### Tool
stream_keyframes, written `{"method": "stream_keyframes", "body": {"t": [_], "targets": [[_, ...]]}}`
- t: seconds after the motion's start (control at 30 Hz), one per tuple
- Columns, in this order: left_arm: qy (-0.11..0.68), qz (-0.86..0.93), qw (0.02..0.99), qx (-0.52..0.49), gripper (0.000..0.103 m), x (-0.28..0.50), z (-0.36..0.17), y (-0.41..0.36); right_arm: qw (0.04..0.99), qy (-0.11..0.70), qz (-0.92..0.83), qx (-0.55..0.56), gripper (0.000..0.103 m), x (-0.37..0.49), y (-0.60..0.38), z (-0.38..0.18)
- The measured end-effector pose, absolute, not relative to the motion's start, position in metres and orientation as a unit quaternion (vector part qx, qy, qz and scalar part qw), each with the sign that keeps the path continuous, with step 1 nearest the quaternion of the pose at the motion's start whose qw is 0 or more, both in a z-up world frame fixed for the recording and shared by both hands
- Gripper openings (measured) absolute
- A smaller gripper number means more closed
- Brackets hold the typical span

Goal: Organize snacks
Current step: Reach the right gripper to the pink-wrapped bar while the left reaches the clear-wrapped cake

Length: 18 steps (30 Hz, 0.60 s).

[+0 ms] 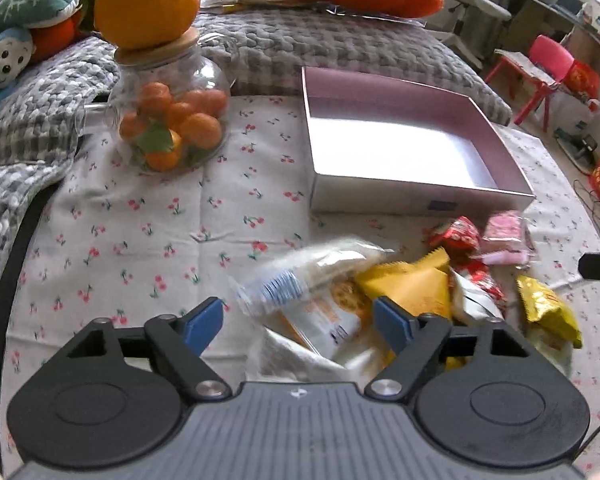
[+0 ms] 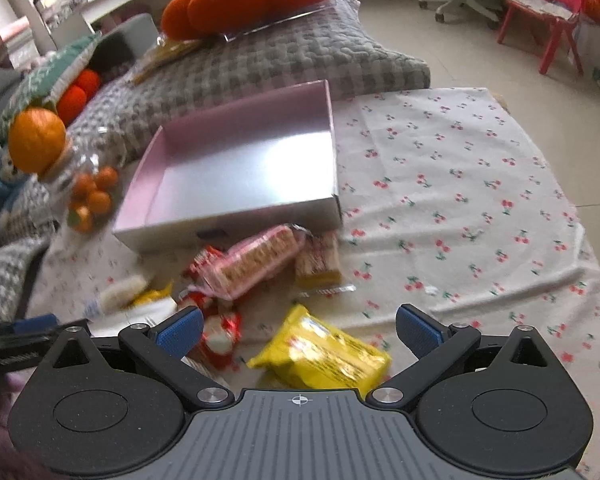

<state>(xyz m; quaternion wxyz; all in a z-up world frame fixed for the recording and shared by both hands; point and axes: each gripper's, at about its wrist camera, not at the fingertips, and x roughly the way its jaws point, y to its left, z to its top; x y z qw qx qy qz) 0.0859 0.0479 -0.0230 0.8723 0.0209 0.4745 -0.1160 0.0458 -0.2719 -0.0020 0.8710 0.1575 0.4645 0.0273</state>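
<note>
We saw our left gripper (image 1: pixel 298 320) open above a white packet (image 1: pixel 300 280), pads clear; our right gripper (image 2: pixel 298 330) gaped, empty, over a yellow packet (image 2: pixel 320 350). The snack heap lay before an empty pink box (image 1: pixel 400 152); a glass jar (image 1: pixel 172 120) stood left.

both tools: black linkage arms, blue ribbed fingertips (image 1: pixel 204 322), silver screws, grey ridged base.
</note>
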Motion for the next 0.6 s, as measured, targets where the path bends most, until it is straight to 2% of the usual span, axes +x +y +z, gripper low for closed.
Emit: {"method": "stream_keyframes", "body": {"t": [0.27, 0.4, 0.53, 0.6], "targets": [[0.463, -0.147, 0.873, 0.042, 0.059, 0.103, -0.032, 0.050, 0.846, 0.464, 0.043, 0.261, 0.098, 0.072, -0.270, -0.014], [0.463, -0.160, 0.869, 0.067, 0.056, 0.108, -0.039, 0.040, 0.825, 0.466, 0.032, 0.318, 0.086, 0.084, -0.270, -0.027], [0.464, -0.153, 0.866, 0.107, 0.055, 0.110, -0.046, 0.029, 0.809, 0.469, 0.023, 0.352, 0.069, 0.091, -0.268, -0.037], [0.465, -0.147, 0.865, 0.117, 0.056, 0.111, -0.050, 0.026, 0.805, 0.474, 0.017, 0.357, 0.064, 0.094, -0.265, -0.042]]}}
